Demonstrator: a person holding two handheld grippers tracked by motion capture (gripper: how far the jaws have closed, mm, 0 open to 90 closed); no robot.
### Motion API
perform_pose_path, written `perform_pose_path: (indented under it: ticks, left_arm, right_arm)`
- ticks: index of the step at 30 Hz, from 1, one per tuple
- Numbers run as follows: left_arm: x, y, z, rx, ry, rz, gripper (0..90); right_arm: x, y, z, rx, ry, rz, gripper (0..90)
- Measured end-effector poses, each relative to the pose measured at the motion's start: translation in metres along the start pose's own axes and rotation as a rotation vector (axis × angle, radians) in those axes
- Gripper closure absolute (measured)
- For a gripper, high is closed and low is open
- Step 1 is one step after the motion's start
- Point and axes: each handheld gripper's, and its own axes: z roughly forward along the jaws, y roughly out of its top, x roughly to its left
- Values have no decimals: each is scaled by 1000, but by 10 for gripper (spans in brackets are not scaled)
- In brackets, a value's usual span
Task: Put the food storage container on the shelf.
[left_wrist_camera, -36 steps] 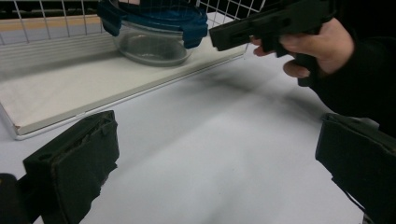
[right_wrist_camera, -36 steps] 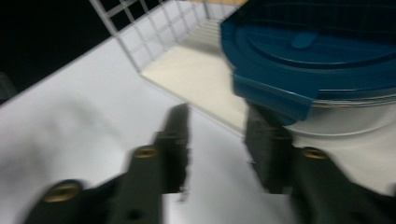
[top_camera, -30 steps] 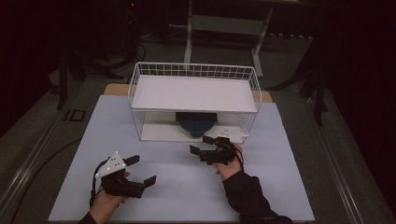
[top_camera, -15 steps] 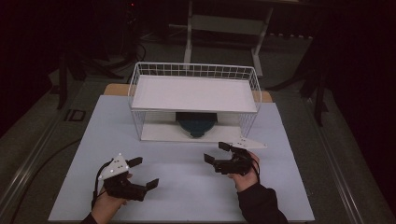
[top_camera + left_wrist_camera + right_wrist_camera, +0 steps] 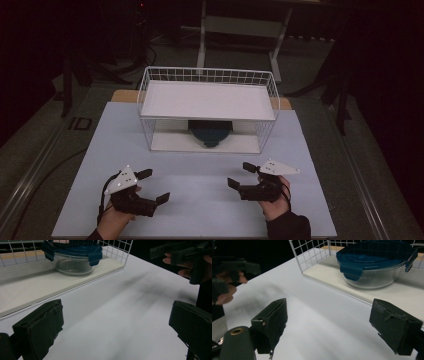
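While the glass container with its blue clip lid [image 5: 210, 133] sits on the lower shelf of the white wire rack [image 5: 207, 76], under the rack's flat white upper shelf [image 5: 207, 99], both hands rest low on the near part of the pale counter [image 5: 200, 172], well apart from it. The right tongs [image 5: 244, 175] stand with their black jaws spread wide and nothing between them; a second ago they were up close to the rack's open front, and they have since drawn back toward the person. The left tongs [image 5: 153, 186] are likewise spread and empty, and have slid a little nearer the counter's front edge.

From the right gripper view, the container [image 5: 375, 267] shows clearly: round, clear-walled, its lid latched down by blue side clips, standing upright on the shelf board just inside the wire mesh. From the left gripper view it [image 5: 72, 257] sits at the far top, with the other hand off to the right.

Judging by this retreat, the container has likely just been placed and let go, so the stowing looks finished.
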Motion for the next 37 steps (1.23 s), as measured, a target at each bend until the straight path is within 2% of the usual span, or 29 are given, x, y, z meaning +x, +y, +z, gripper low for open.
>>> perform_pose_path:
  ticks: [11, 13, 14, 18, 19, 24, 27, 30, 37]
  left_arm:
    - [0, 0, -1, -7, 0, 0, 0]
    - [0, 0, -1, -7, -3, 1, 0]
    - [0, 1, 0, -6, -3, 3, 0]
    - [-1, 1, 0, -6, -2, 7, 0]
    - [-1, 1, -1, -5, -2, 10, 0]
    - [-1, 1, 0, -6, -7, 11, 0]
    - [-1, 0, 0, -3, -10, 9, 0]
    - [-1, 0, 0, -4, -13, 10, 0]
    - [-3, 1, 1, -9, -14, 21, 0]
  right_arm:
    - [0, -15, -24, 7, -11, -15, 150]
    - [-1, -17, -26, 9, -13, -11, 150]
    - [-5, -23, -31, -3, 12, 23, 150]
    - [-7, -26, -33, 1, 14, 15, 150]
    - [-9, -30, -37, 6, 1, -9, 150]
    - [-16, -35, -45, 4, -12, 3, 151]
    - [-20, -39, -50, 22, -36, -12, 151]
    - [-23, -44, -52, 40, -47, -12, 154]
    - [-25, -47, -48, 64, -40, 2, 154]
